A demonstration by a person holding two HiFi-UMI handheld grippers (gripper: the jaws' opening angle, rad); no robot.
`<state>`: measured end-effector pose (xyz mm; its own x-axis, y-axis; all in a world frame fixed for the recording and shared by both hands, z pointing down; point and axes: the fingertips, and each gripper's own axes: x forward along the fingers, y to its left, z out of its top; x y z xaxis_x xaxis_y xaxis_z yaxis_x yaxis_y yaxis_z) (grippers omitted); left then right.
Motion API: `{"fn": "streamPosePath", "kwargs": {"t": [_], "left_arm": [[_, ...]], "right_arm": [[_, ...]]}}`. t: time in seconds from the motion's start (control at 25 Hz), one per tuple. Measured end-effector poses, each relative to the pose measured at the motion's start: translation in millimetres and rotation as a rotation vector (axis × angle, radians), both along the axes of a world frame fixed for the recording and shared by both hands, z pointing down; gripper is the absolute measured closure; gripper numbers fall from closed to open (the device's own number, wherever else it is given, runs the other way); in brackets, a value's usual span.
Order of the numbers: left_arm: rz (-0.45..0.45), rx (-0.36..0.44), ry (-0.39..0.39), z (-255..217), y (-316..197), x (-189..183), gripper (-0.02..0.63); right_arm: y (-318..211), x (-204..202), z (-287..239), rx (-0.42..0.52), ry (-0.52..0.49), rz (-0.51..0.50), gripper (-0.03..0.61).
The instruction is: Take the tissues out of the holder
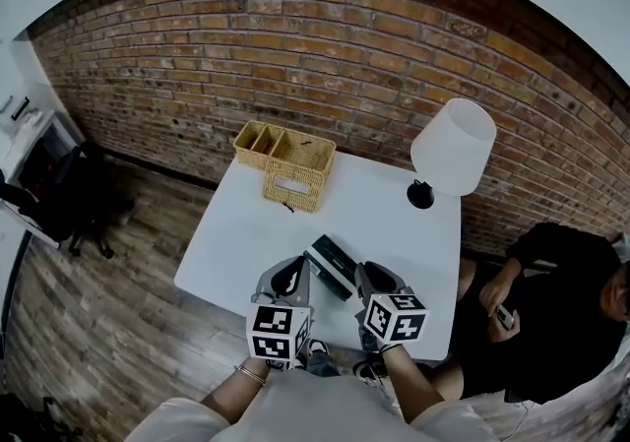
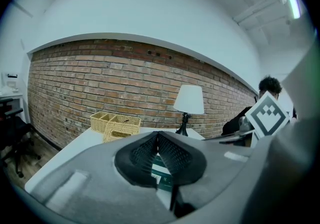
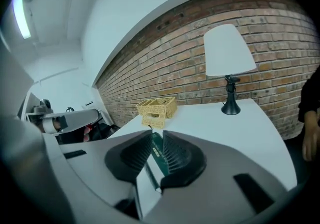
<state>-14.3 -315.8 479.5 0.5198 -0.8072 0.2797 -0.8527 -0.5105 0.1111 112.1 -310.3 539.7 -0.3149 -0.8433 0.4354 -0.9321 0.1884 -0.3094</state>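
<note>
A wicker tissue holder [image 1: 292, 177] stands at the table's far side; it also shows in the left gripper view [image 2: 121, 129] and the right gripper view [image 3: 153, 119]. A dark green tissue pack [image 1: 331, 265] lies flat on the white table [image 1: 246, 233] between my two grippers. My left gripper [image 1: 287, 279] is at the pack's left with its tips touching [image 2: 158, 137]; the pack [image 2: 161, 172] shows beyond them. My right gripper [image 1: 373, 280] is at the pack's right, jaws a narrow slit apart [image 3: 156, 140]. The pack [image 3: 156, 151] shows through that slit, and no pad presses on it.
A lamp with a white shade [image 1: 453, 147] stands at the table's far right corner. An open wicker tray [image 1: 258, 143] adjoins the holder at the back. A person in black [image 1: 551, 312] sits to the right of the table. A dark chair [image 1: 74, 199] stands at the left by the brick wall.
</note>
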Motion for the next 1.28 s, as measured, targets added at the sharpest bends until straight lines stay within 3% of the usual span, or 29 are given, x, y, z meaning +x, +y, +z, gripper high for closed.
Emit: {"fn": "streamPosePath", "kwargs": {"t": [0.44,1.28], "left_arm": [[0.014,-0.018,-0.004,7.7,7.1,6.6,0.607],[0.001,-0.011,-0.010,4.2,3.9,7.8,0.606]], "right_arm": [[18.8,8.0,4.8,0.015,-0.018,0.112,0.560],[15.7,13.6,-9.2,0.049,0.048,0.124,0.572]]}}
